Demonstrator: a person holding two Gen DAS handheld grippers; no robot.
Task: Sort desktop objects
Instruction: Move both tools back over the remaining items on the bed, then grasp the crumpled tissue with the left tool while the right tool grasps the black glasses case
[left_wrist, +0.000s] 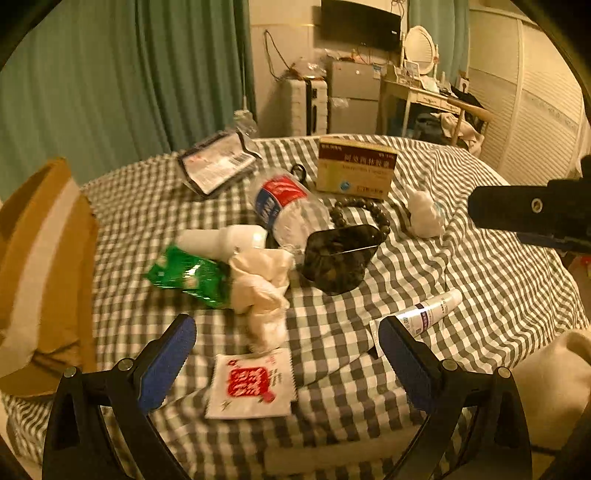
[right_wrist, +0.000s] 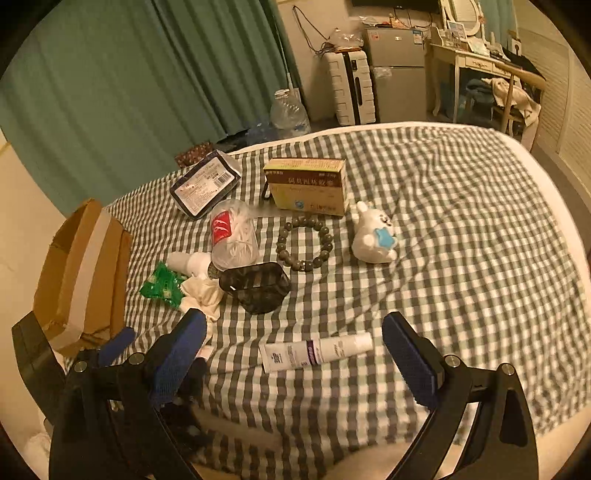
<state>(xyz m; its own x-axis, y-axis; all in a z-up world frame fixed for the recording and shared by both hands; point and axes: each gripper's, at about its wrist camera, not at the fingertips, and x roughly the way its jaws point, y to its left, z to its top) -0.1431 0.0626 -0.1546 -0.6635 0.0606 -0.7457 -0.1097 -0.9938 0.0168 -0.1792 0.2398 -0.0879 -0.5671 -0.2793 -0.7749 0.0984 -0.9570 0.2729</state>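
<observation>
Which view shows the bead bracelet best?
The right wrist view: the bracelet lies whole and unobstructed on the checked cloth. In the left wrist view the bracelet is partly hidden behind the dark basket.

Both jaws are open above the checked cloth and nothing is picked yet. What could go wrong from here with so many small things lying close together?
1. The crumpled tissue touches the green packet and the white bottle; a grab may drag its neighbours.
2. The plastic bottle lies on its side and may roll against the bead bracelet.
3. The flat sachet on soft cloth may slip from the left gripper.
</observation>
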